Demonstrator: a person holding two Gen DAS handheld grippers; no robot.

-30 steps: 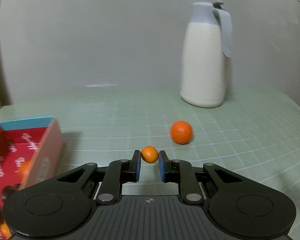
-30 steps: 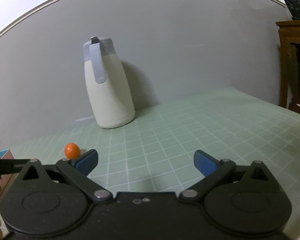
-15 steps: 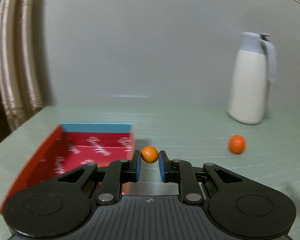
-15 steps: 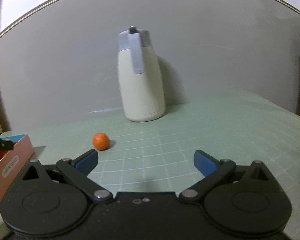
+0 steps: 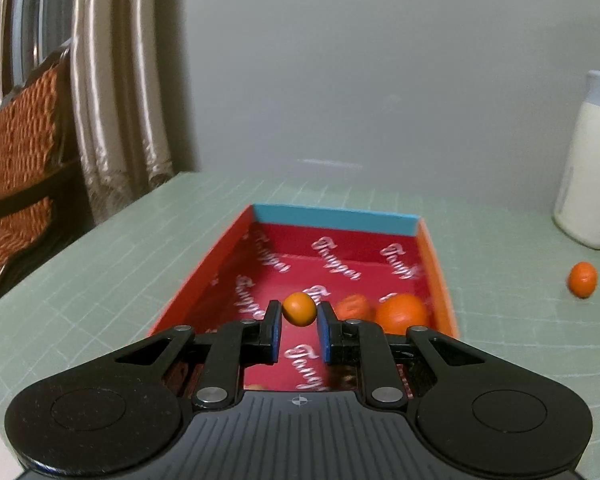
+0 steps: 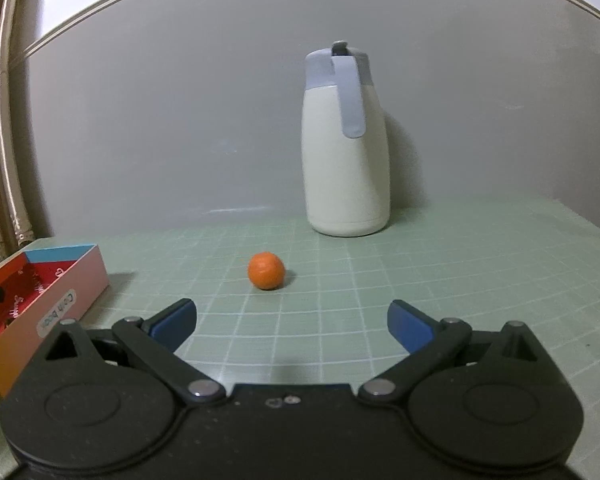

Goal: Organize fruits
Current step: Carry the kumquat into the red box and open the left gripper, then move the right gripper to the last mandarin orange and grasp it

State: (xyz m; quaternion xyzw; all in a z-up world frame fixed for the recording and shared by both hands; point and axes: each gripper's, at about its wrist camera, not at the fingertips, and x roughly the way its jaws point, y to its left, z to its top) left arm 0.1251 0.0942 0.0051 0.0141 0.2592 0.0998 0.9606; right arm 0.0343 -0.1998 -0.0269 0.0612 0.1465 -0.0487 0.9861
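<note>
- The left gripper (image 5: 299, 326) has its jaws pinching a small round orange fruit (image 5: 299, 308), above the open red cardboard box (image 5: 332, 218) with a blue far wall.
- Inside the red box, two more orange fruits (image 5: 401, 313) lie near its right wall.
- The right gripper (image 6: 292, 322) has its jaws spread wide, with nothing between them.
- One loose orange fruit (image 6: 266, 271) sits on the green gridded desk (image 6: 440, 264), to the right of the red box, well apart from it.
- A cream jug with a grey-blue lid (image 6: 346, 144) stands farther right of the box, by the wall.

The red box (image 5: 340, 240) has its near end hidden behind the left claw (image 5: 299, 330). The jug (image 5: 588, 176) is cut by the right edge, and the fruits in the box (image 5: 400, 312) are blurred.
</note>
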